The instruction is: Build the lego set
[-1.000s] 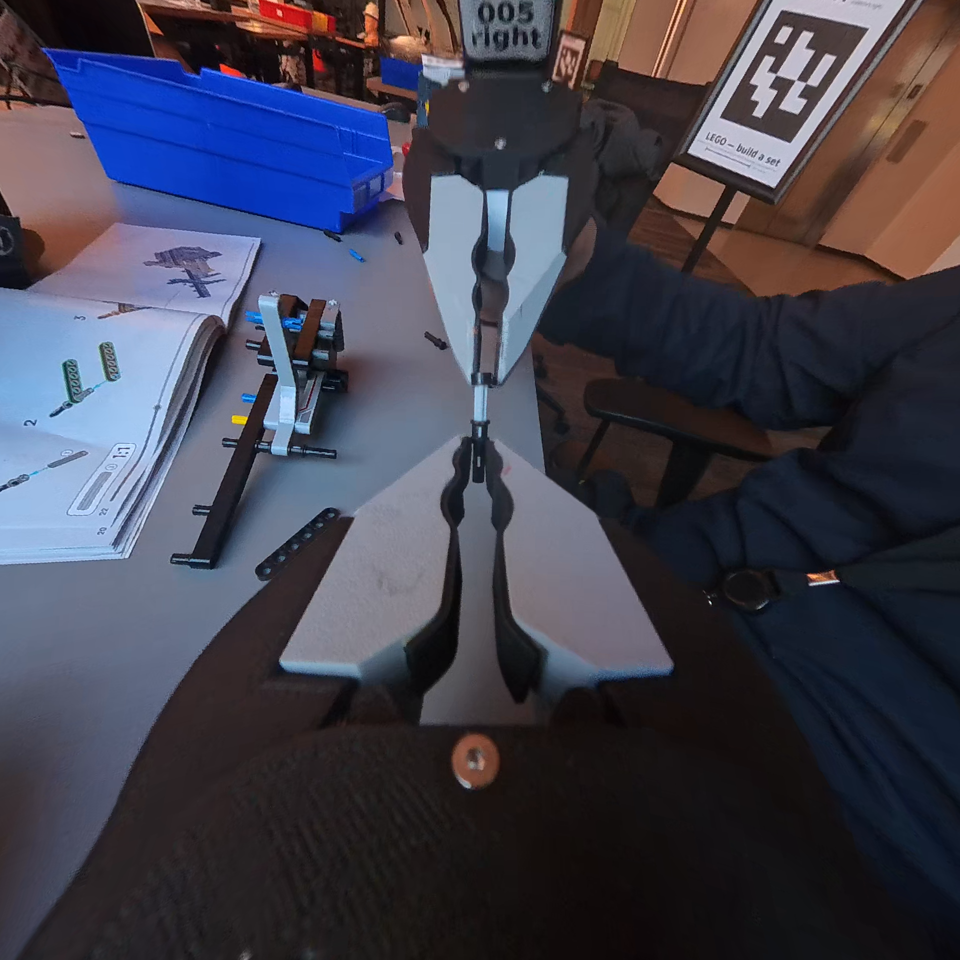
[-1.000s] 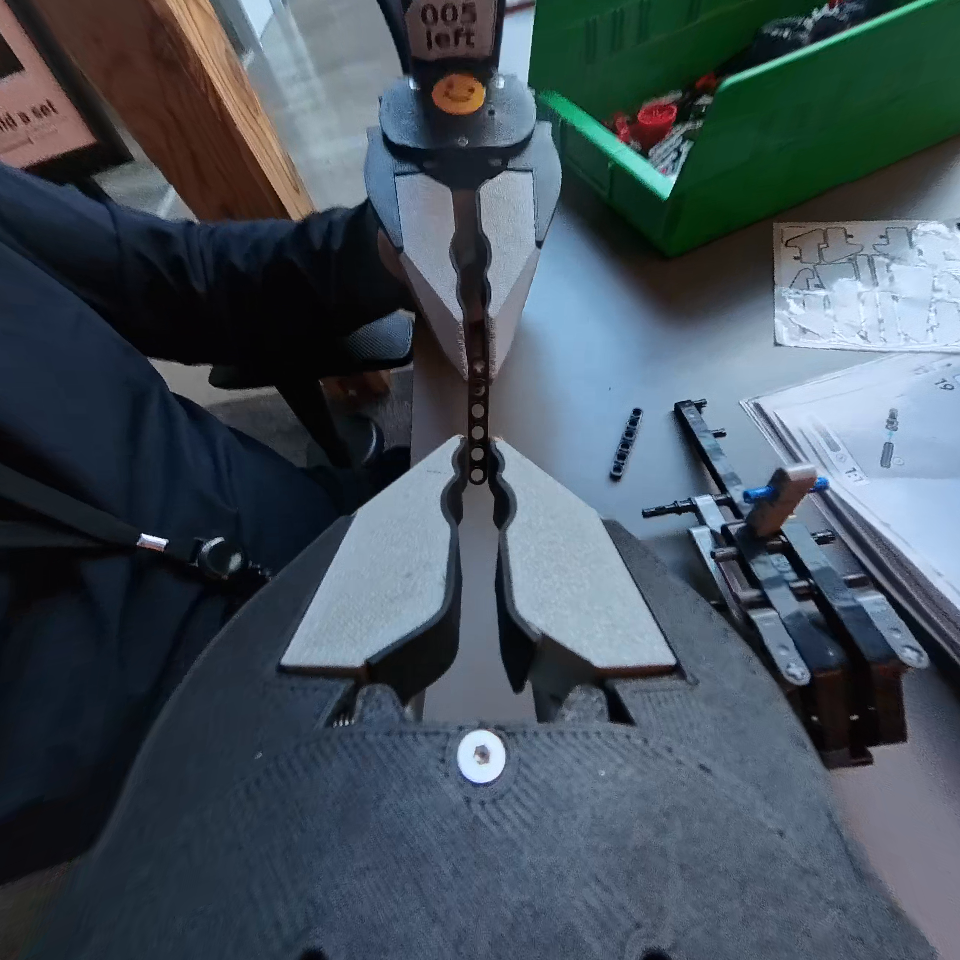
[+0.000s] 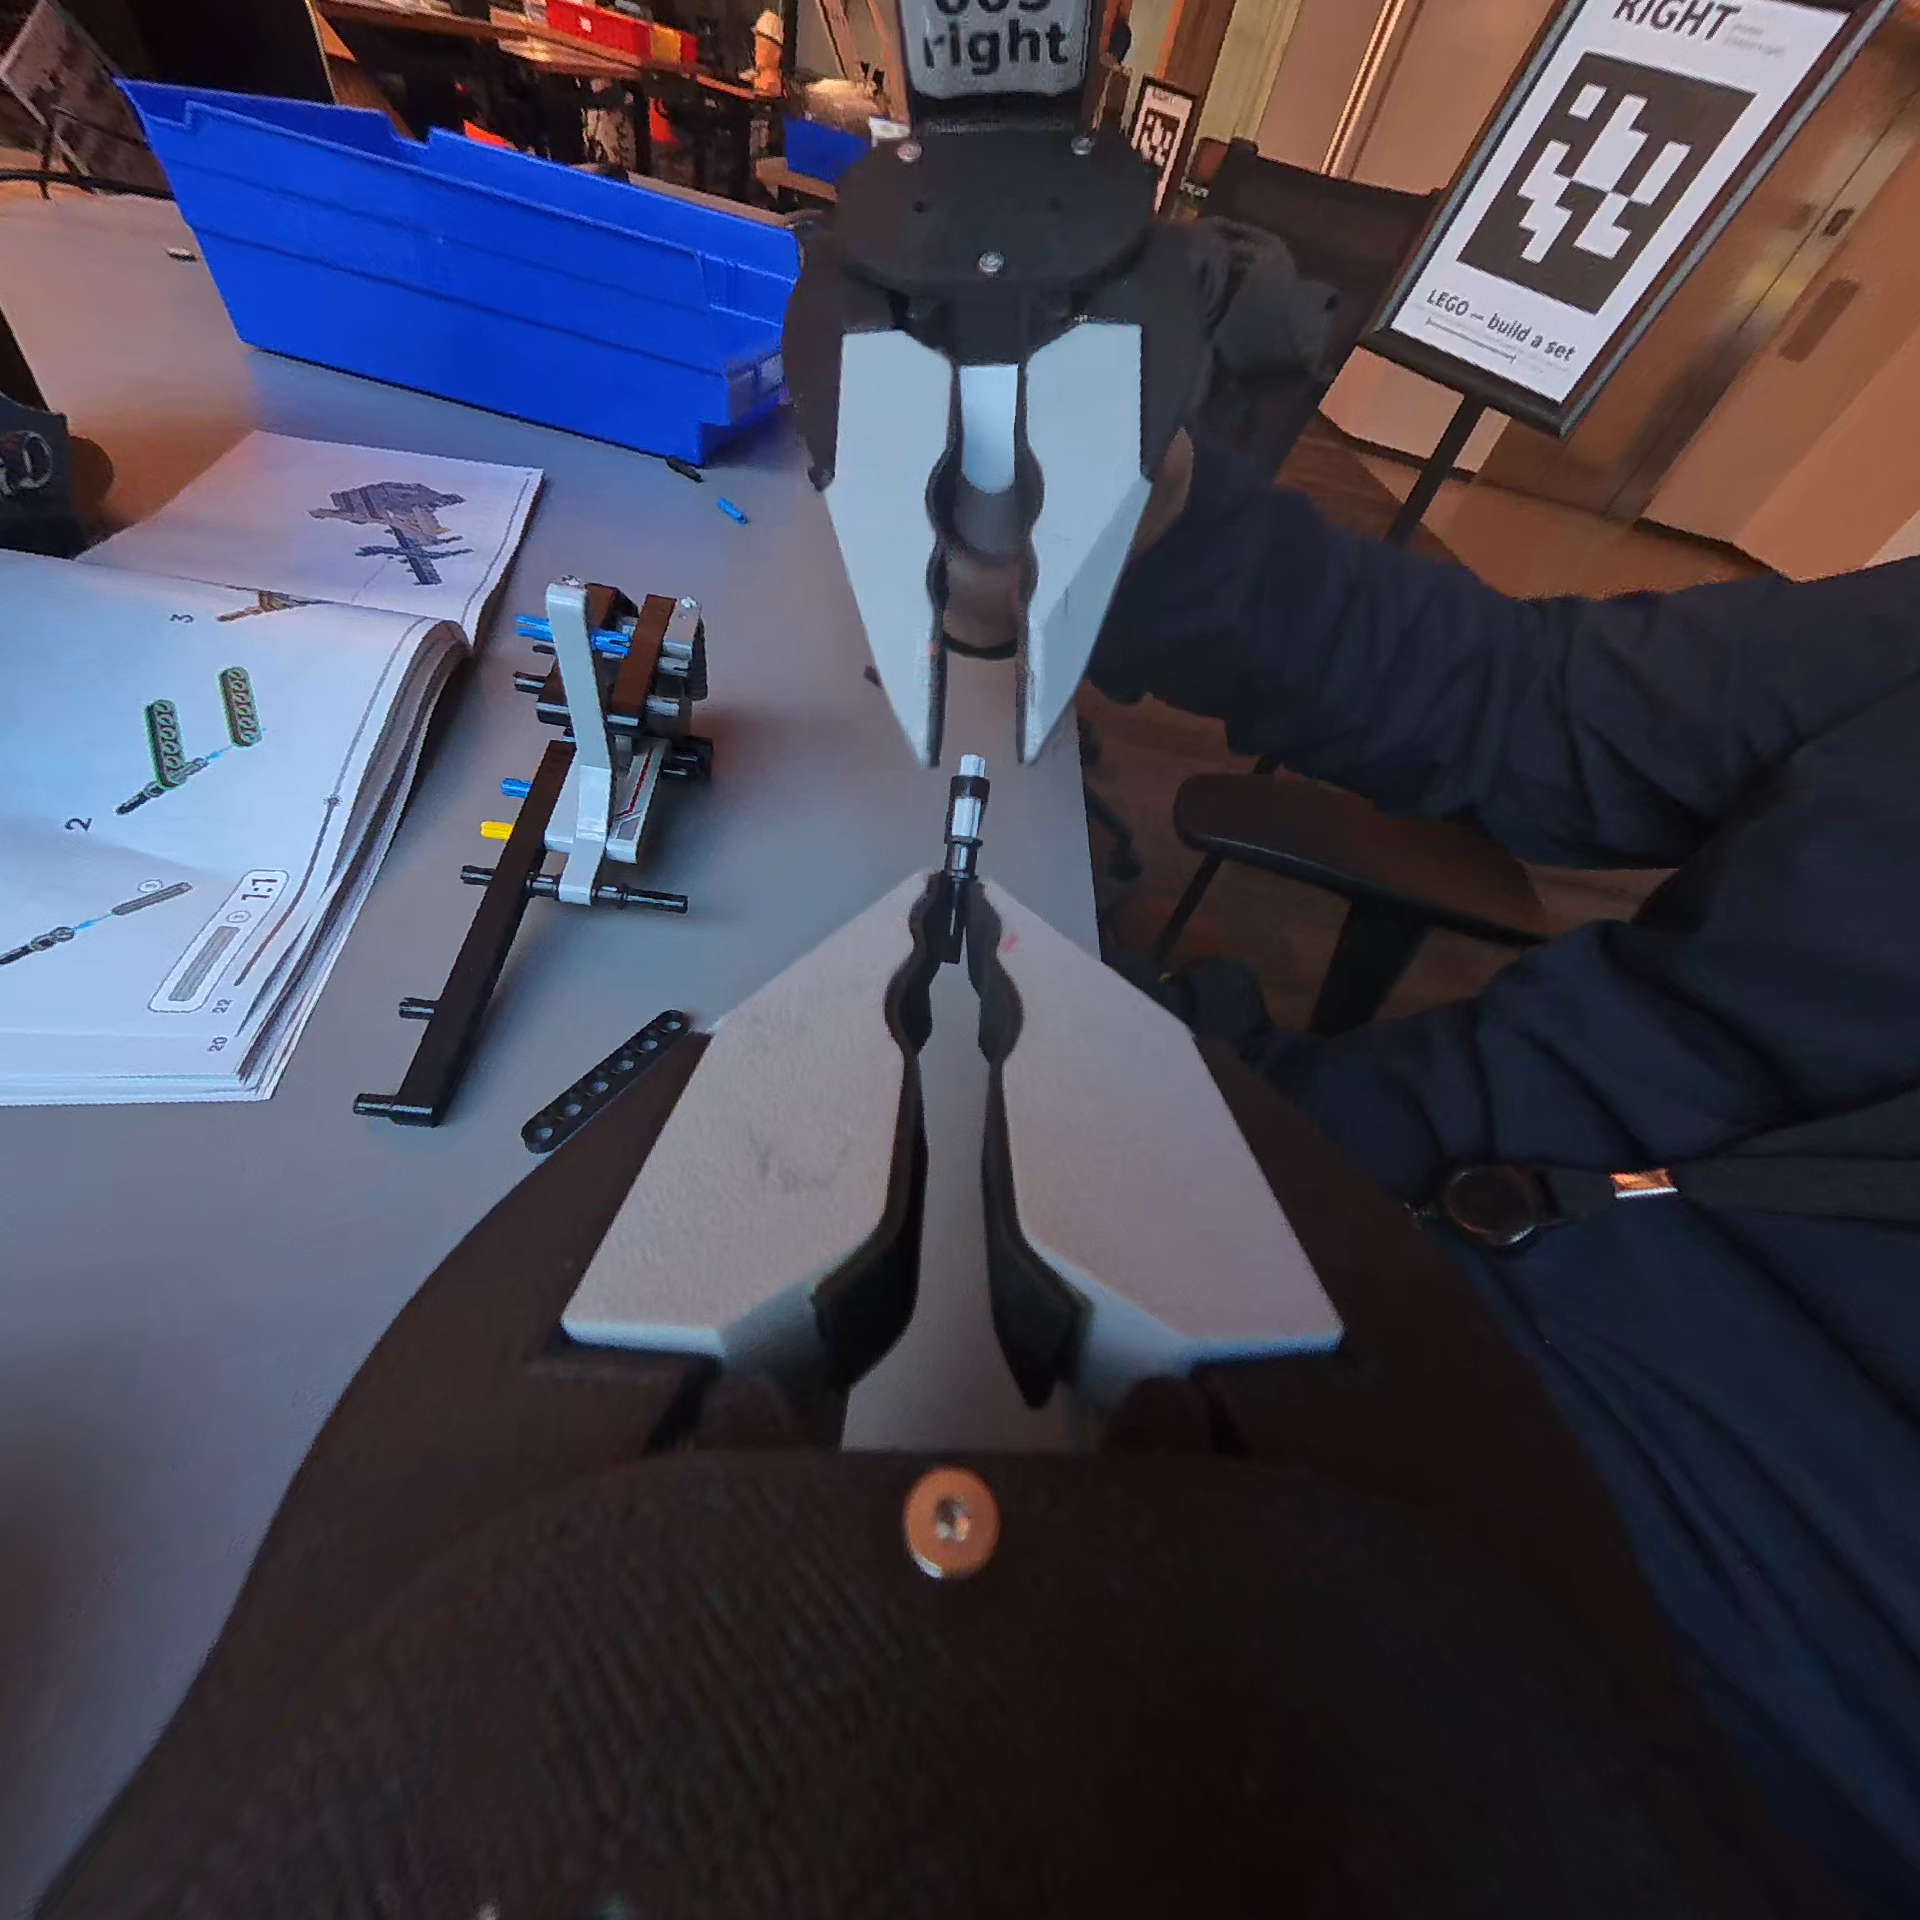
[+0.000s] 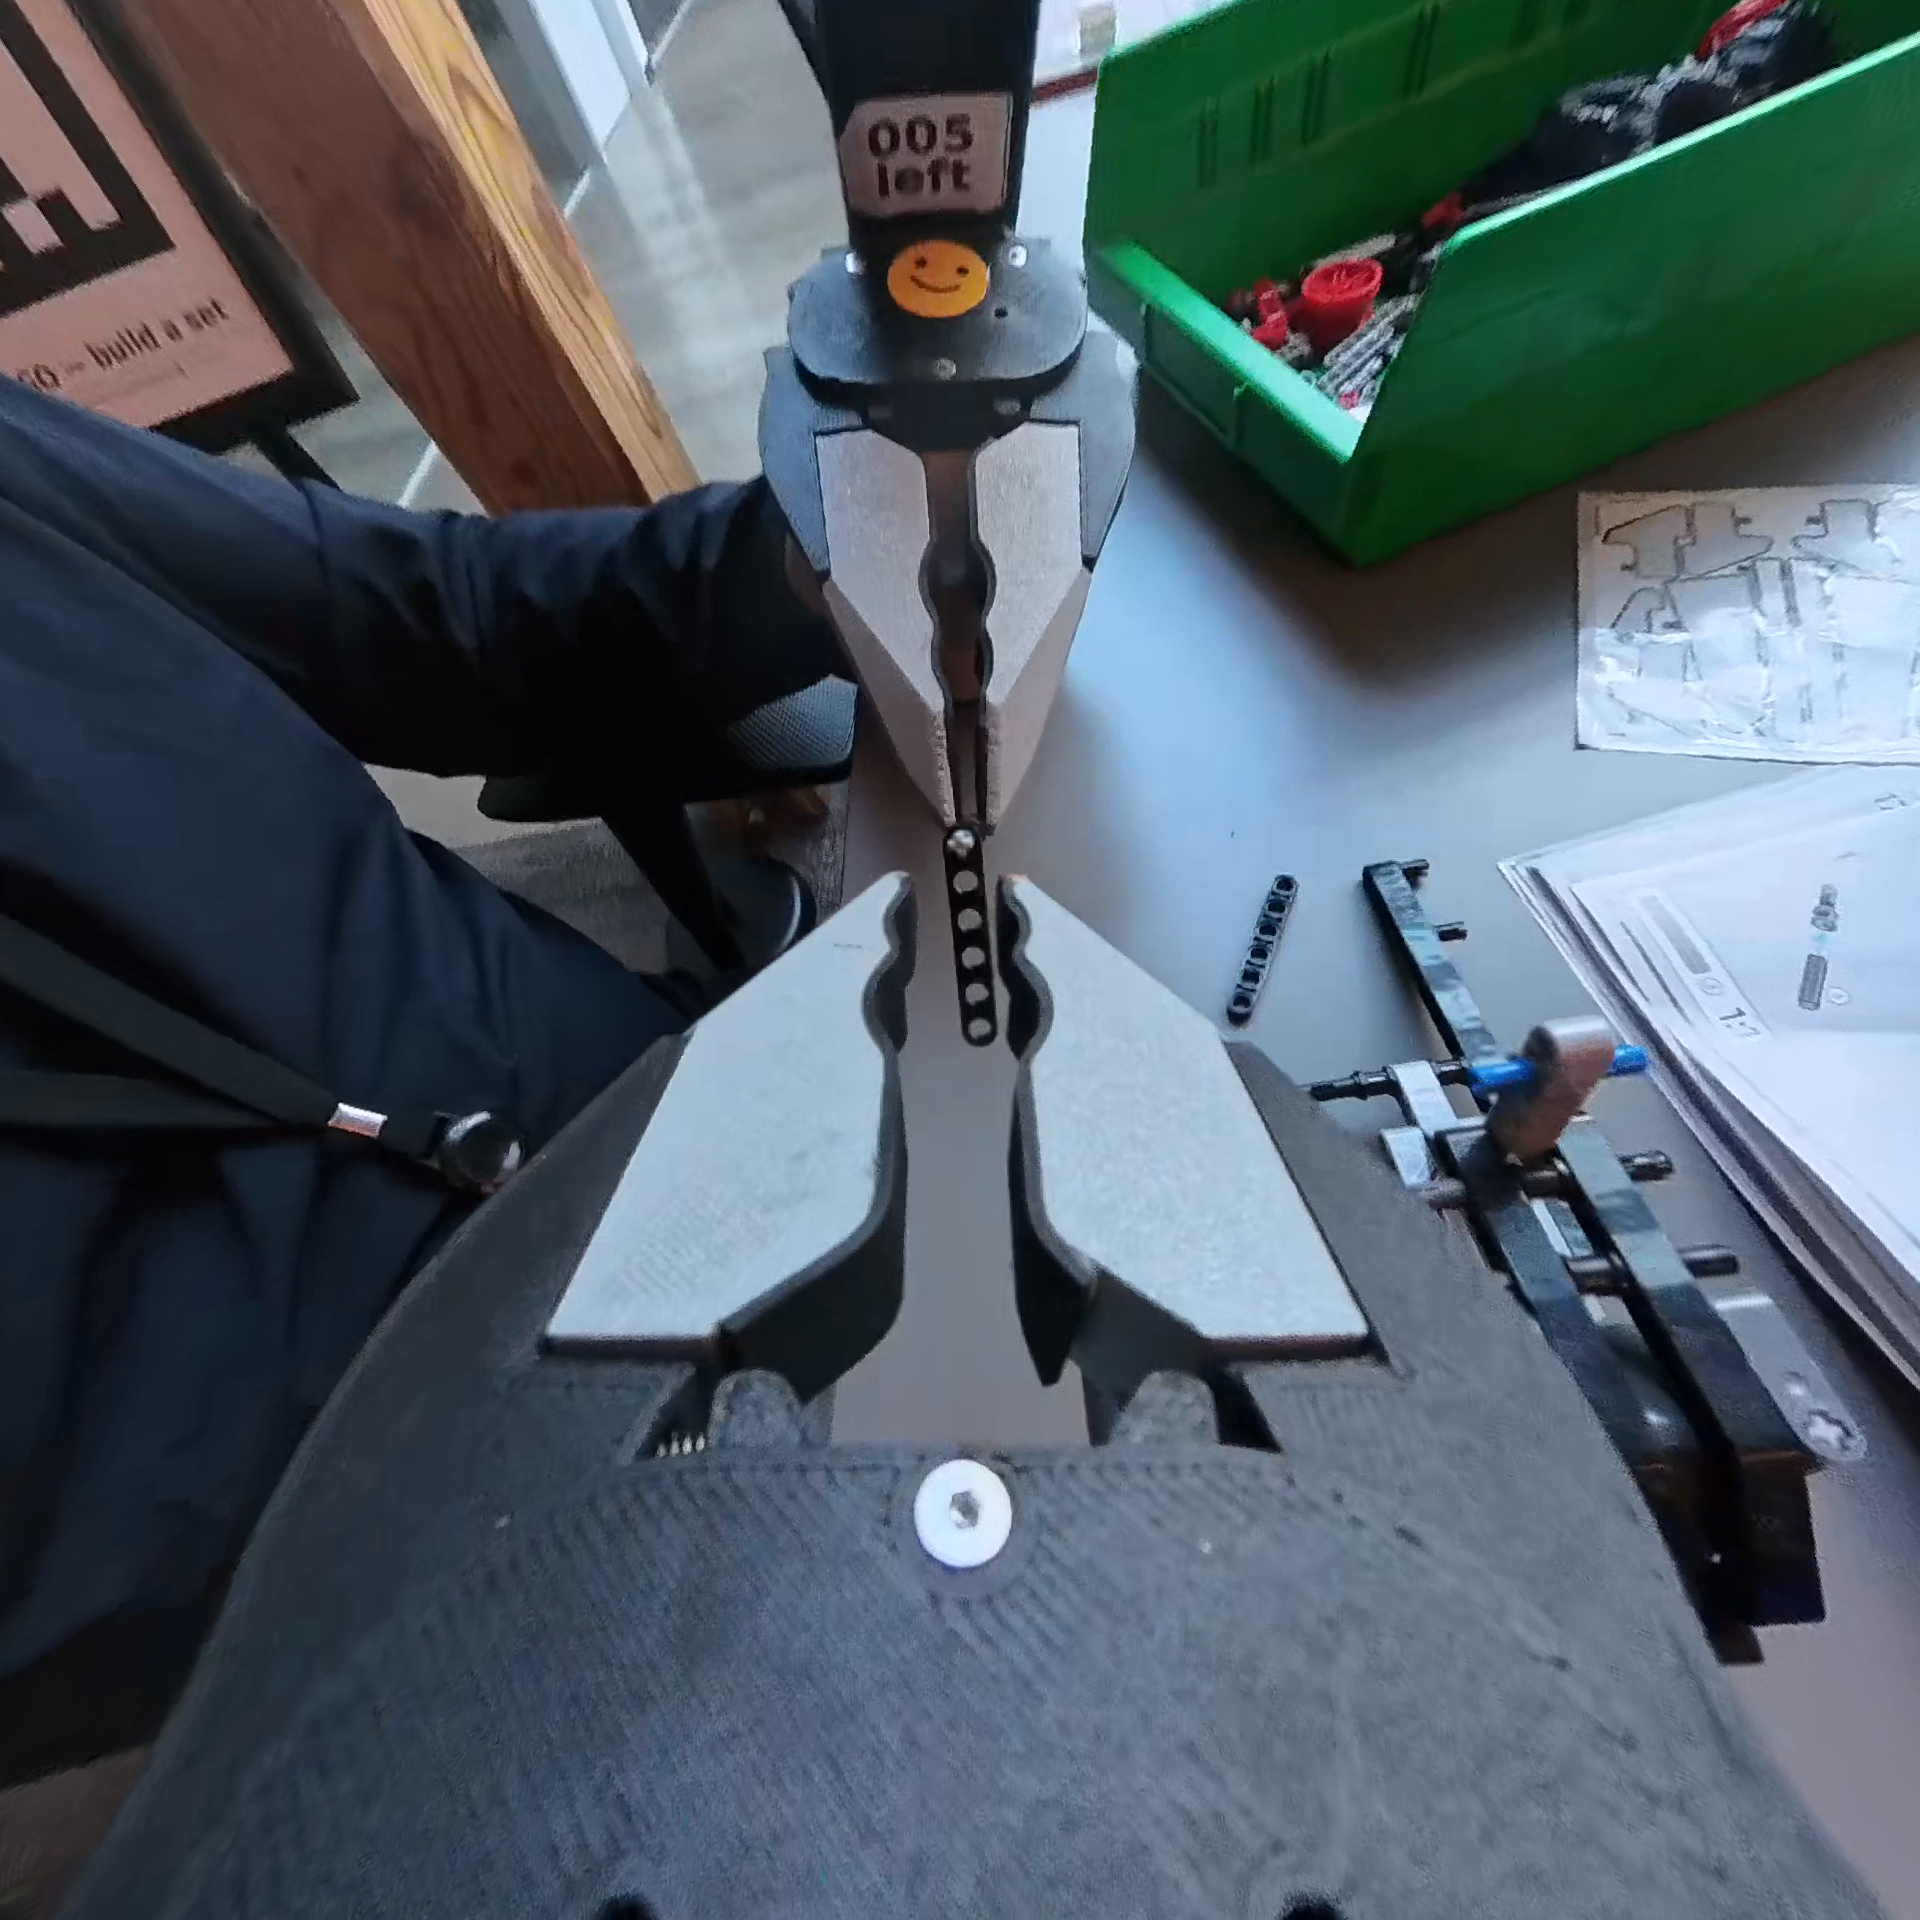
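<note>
Opposed close wrist views, seemingly table-edge.

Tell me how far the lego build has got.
Done: a partial assembly sits on the table. In hand: the left gripper is shut on a black holed beam, with the right gripper open around its other end. Left: a loose beam lies unattached, and the green bin holds many parts.

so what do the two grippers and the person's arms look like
Both the left gripper and right gripper have black ribbed bodies, grey wedge fingers with wavy black inner pads, and a silver screw. The left carries an orange smiley sticker. Dark navy sleeves.
</note>
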`<state>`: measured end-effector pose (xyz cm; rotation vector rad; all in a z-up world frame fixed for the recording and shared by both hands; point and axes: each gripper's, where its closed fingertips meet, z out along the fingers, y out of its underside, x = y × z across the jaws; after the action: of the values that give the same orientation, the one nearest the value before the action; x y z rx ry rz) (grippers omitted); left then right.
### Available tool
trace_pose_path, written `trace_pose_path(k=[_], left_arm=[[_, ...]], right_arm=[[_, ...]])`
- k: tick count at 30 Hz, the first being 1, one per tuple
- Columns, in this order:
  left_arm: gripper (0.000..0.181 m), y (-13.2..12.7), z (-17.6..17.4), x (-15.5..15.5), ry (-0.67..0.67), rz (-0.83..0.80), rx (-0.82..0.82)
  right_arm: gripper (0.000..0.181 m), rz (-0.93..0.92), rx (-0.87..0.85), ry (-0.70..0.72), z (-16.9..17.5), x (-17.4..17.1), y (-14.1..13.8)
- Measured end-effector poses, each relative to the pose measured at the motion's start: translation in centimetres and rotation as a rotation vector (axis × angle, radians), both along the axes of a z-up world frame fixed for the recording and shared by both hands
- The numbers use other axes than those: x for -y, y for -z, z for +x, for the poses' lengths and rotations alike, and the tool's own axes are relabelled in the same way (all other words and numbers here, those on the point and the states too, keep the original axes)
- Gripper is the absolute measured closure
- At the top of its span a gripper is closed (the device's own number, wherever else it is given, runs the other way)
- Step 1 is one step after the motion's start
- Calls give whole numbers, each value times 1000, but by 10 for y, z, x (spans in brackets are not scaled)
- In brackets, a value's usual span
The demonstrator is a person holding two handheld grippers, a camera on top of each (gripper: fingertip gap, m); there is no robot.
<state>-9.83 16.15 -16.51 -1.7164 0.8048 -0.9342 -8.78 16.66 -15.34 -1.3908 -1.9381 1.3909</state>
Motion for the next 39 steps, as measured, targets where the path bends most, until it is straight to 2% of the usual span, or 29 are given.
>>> trace_pose_path(k=[5, 9, 14, 19, 29, 33, 36, 39], left_arm=[[180, 0, 1, 0, 0, 1, 0], [180, 0, 2, -1, -3, -1, 0], [180, -2, 1, -1, -7, -4, 14], [180, -1, 0, -3, -17, -10, 17], [179, -2, -3, -6, -28, -31, 38], [159, -1, -3, -7, -20, -57, 49], [178, 1, 0, -4, -8, -42, 18], [179, 2, 2, -3, -12, -16, -6]], right_arm=[[176, 1, -21, 32, -5, 0, 2], [176, 19, -18, 26, -11, 5, 10], [170, 8, -73, 53, -11, 2, 2], [179, 0, -99, 65, -12, 1, 3], [180, -66, -163, 111, -14, -2, 2], [180, -95, -194, 118, -14, -3, -3], [180, -109, -197, 111, -15, 0, -3], [180, -123, -202, 111, -15, 1, -3]])
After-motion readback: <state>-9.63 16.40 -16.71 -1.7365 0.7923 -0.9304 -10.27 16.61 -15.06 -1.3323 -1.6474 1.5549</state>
